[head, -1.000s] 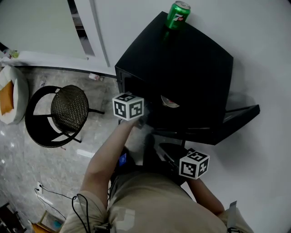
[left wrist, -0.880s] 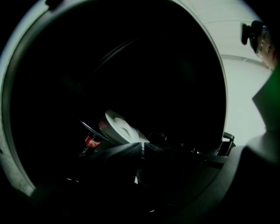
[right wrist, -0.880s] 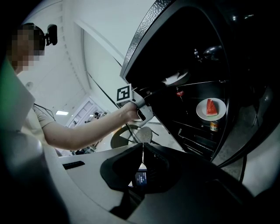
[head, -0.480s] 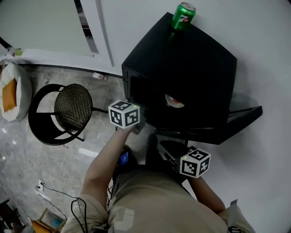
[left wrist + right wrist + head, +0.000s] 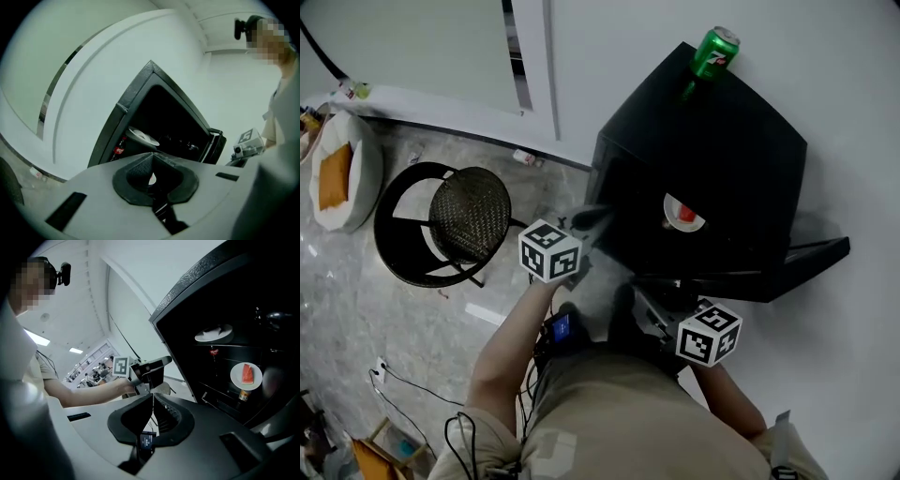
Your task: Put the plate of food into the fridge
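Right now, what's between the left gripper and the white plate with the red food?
Only the open front of the black fridge. In the head view the left gripper sits just outside it, and the round white plate of red food rests inside.

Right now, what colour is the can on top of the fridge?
Green; the can shows best in the head view.

I'm seeing the plate of food (image 5: 246, 376) sitting on a shelf inside the fridge (image 5: 722, 141), well back from the front edge. It's a small round white plate carrying one red slice. The fridge is a compact black box, and its door (image 5: 806, 255) is hanging wide open.
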`<state>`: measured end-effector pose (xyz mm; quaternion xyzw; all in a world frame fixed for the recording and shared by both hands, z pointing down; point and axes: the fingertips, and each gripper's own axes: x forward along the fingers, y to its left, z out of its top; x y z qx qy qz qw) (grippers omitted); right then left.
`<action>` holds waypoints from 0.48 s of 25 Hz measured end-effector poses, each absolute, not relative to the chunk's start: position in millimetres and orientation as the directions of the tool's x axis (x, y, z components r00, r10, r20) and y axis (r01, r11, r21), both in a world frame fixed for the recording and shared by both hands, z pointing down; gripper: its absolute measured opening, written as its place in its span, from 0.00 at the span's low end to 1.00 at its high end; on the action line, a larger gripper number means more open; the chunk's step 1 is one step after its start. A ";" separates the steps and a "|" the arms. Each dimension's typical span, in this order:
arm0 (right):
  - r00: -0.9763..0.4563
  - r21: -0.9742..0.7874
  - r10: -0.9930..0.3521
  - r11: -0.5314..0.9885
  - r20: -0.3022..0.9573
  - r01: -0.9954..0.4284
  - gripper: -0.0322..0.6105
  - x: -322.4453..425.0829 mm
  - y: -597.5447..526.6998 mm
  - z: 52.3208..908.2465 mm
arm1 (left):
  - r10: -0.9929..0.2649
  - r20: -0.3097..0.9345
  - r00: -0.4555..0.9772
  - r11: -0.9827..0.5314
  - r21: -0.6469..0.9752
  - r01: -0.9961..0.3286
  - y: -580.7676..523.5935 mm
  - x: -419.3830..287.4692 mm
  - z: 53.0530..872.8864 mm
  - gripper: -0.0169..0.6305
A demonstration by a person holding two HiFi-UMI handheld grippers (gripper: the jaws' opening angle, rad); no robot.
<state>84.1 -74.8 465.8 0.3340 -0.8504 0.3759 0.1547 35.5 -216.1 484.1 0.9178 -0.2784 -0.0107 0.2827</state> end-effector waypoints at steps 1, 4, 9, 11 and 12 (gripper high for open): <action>-0.731 -0.532 -0.456 0.501 0.508 -0.682 0.09 80.0 -76.2 464.0 | -0.518 0.144 0.843 -0.693 0.508 -0.512 -211.9 29.5 483.0 0.04; -0.737 -0.520 -0.465 0.523 0.491 -0.676 0.09 65.5 -77.9 458.0 | -0.524 0.155 0.838 -0.708 0.468 -0.529 -197.9 11.8 478.6 0.04; -0.744 -0.497 -0.478 0.554 0.467 -0.668 0.09 45.9 -79.7 448.4 | -0.532 0.146 0.834 -0.728 0.424 -0.539 -168.4 -9.2 466.9 0.04; -0.743 -0.488 -0.486 0.560 0.461 -0.669 0.09 39.6 -78.7 445.1 | -0.535 0.146 0.832 -0.736 0.404 -0.544 -154.4 -17.1 461.4 0.04; -0.742 -0.486 -0.490 0.561 0.457 -0.670 0.09 37.0 -78.5 443.8 | -0.537 0.148 0.831 -0.738 0.394 -0.548 -148.9 -20.7 459.6 0.04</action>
